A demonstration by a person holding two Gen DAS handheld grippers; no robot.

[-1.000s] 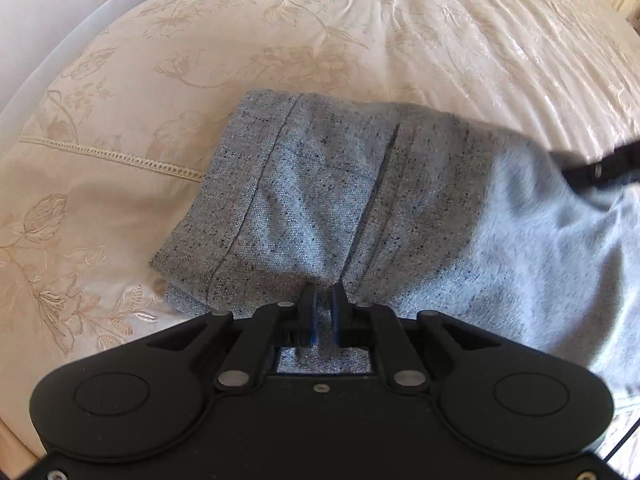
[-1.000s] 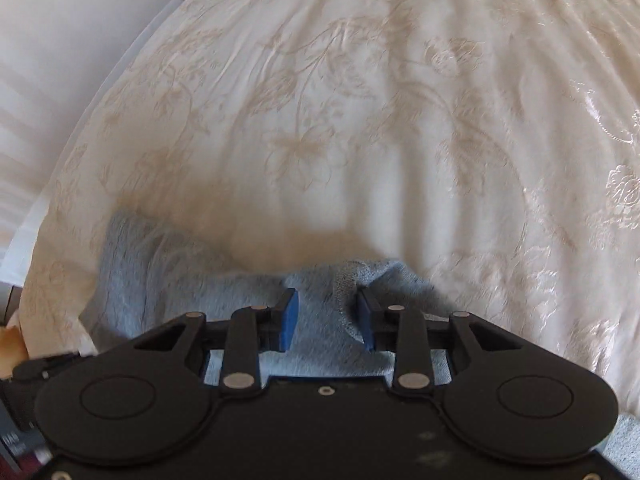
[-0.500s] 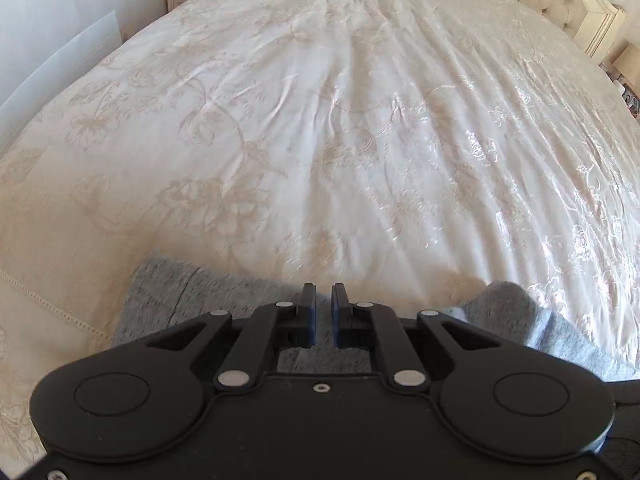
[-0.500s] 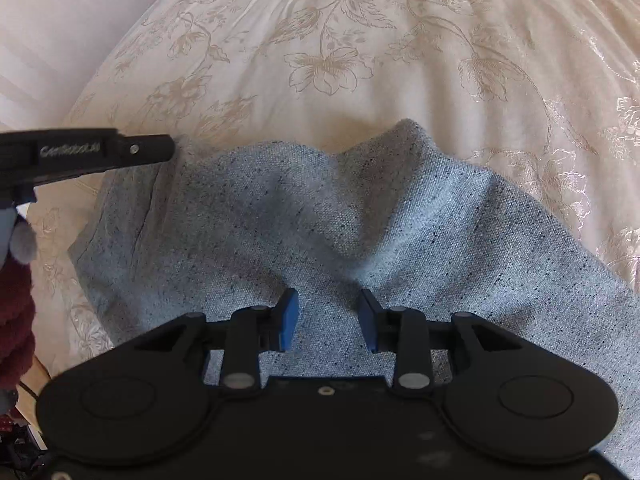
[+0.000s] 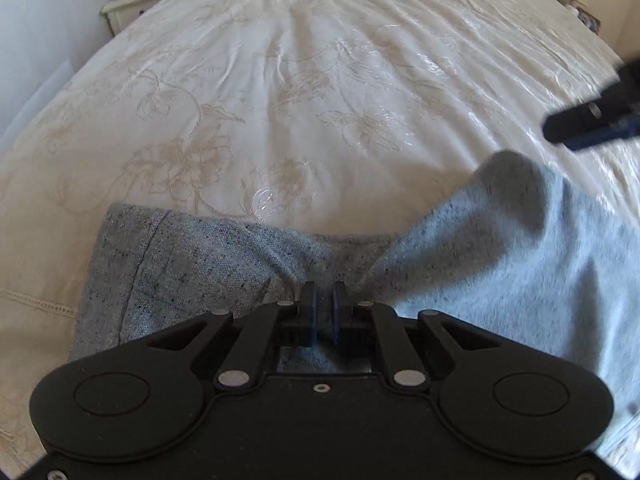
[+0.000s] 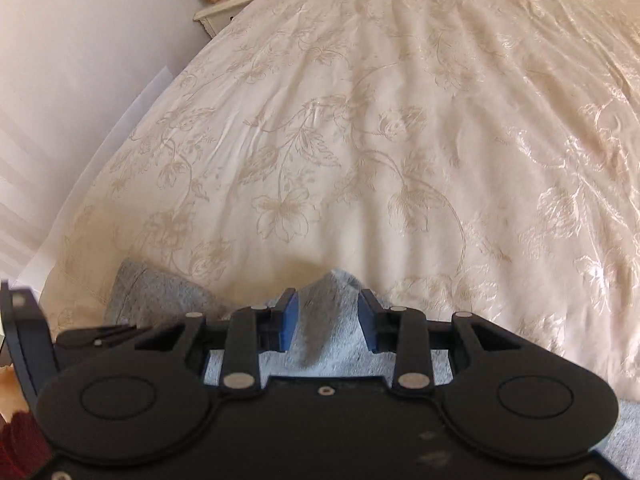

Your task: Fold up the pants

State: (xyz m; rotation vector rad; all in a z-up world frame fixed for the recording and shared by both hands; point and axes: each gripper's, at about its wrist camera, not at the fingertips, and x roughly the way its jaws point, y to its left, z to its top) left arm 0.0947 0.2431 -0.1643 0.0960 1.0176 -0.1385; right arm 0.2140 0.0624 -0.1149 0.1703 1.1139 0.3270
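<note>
Your left gripper [image 5: 323,304] has its black jaws nearly pressed together, only a thin slit between them, and a fold of the speckled grey woven pants [image 5: 224,272] appears pinched in that slit at the near edge of the garment. The pants lie on the cream bedspread with the beige floral print [image 5: 280,112], near its front edge, bunched rather than flat. On the left of that view a stitched hem band runs along the cloth; on the right the fabric rises into a raised, blurred peak.

Your right gripper [image 6: 328,316] shows blue-padded jaws standing partly spread, with a hump of the same grey cloth poking up between them. Whether the pads actually press on it you cannot tell from here; the fabric fills the gap but looks loose. In the left wrist view that gripper's dark tip sits at the right edge, above the raised peak.

A white nightstand [image 6: 224,12] with a small framed picture and a red can stands at the far corner beside the bed.
</note>
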